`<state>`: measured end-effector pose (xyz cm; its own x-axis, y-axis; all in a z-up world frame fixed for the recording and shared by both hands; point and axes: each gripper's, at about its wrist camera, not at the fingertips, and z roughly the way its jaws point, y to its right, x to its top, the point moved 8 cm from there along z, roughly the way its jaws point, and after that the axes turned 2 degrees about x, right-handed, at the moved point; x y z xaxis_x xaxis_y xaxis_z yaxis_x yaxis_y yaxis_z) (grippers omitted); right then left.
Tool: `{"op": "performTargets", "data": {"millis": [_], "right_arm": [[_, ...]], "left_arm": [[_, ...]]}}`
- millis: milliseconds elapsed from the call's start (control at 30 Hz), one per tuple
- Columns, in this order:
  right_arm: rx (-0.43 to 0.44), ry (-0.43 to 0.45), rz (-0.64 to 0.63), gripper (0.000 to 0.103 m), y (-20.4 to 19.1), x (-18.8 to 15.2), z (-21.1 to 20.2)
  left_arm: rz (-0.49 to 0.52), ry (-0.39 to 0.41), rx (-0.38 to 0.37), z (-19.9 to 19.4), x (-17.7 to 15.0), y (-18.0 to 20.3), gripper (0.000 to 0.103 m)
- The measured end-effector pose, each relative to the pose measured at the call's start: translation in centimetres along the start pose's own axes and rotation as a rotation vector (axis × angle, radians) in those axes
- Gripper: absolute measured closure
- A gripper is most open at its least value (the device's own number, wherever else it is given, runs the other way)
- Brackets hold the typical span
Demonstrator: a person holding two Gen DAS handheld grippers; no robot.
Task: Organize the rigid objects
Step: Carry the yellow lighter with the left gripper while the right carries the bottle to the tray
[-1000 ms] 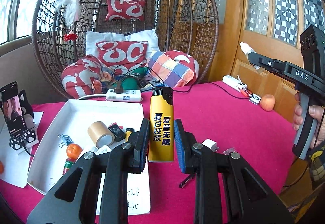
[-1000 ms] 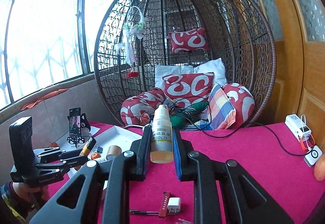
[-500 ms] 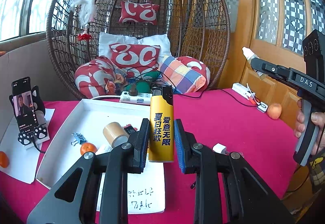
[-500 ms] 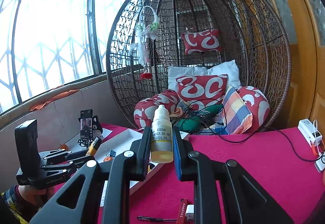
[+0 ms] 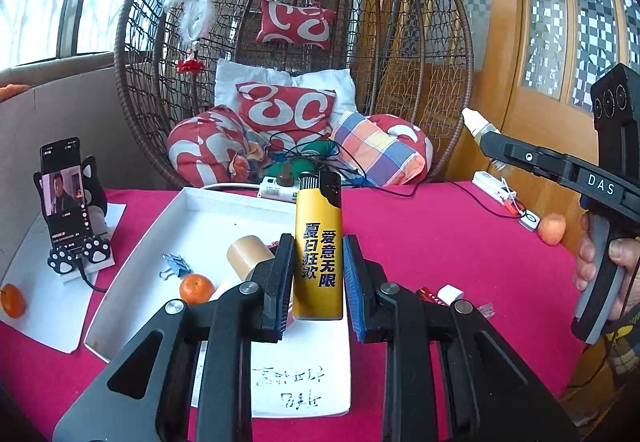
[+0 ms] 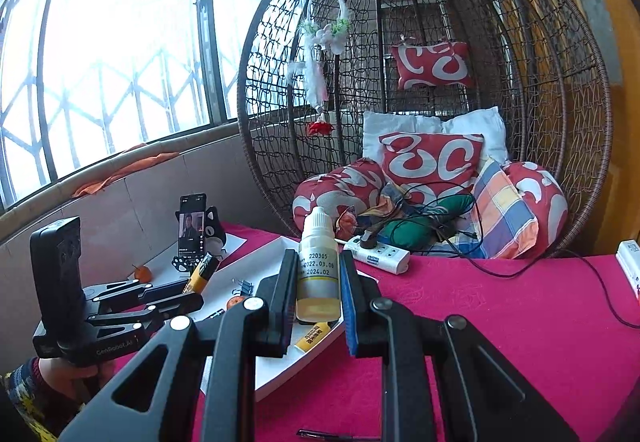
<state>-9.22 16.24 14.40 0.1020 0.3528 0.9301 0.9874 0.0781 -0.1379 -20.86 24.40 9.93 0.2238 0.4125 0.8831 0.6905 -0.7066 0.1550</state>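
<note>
yellow lighter [image 5: 318, 246], one, upright, clamped between the left gripper [image 5: 318, 278] jaws above the near edge of the white tray [image 5: 132, 270]. one dropper bottle [image 6: 319, 270], upright, clamped in the right gripper [image 6: 319, 298] over the tray's right rim. tray contents counted: one tape roll [image 5: 246, 256], one binder clip [image 5: 175, 266], one orange [image 5: 196, 289]. second orange [image 5: 12, 300] far left on paper.

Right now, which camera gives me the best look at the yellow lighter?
The left wrist view. The yellow lighter stands upright, clamped in the left gripper, with its printed face readable. In the right wrist view the lighter is small, seen at an angle and partly hidden by that gripper's fingers.
</note>
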Motion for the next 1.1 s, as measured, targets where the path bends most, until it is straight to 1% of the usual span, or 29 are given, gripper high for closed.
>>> {"op": "performTargets", "data": {"millis": [300,533,733,933,1033,1100], "right_arm": [[0.043,-0.055,0.010,0.084,-1.2,-0.9,2.7],[0.106,-0.143,0.048,0.084,-2.3,-2.6,6.0],[0.138,-0.190,0.053,0.084,-3.6,-3.3,8.1],[0.136,-0.245,0.034,0.084,-4.5,-4.7,10.2],[0.118,-0.268,0.028,0.084,-4.4,-5.5,11.5],[0.109,-0.294,0.037,0.084,-4.3,-6.3,12.5]], "left_arm": [[-0.039,-0.017,0.040,0.2,-0.6,-2.0,0.080],[-0.046,-0.040,0.074,0.8,-1.3,-3.3,0.080],[-0.079,-0.059,0.116,1.2,-2.3,-5.5,0.080],[-0.144,-0.060,0.172,1.4,-2.7,-9.0,0.080],[-0.165,-0.085,0.189,2.4,-3.0,-10.2,0.080],[-0.174,-0.106,0.186,3.3,-3.5,-10.5,0.080]]}}
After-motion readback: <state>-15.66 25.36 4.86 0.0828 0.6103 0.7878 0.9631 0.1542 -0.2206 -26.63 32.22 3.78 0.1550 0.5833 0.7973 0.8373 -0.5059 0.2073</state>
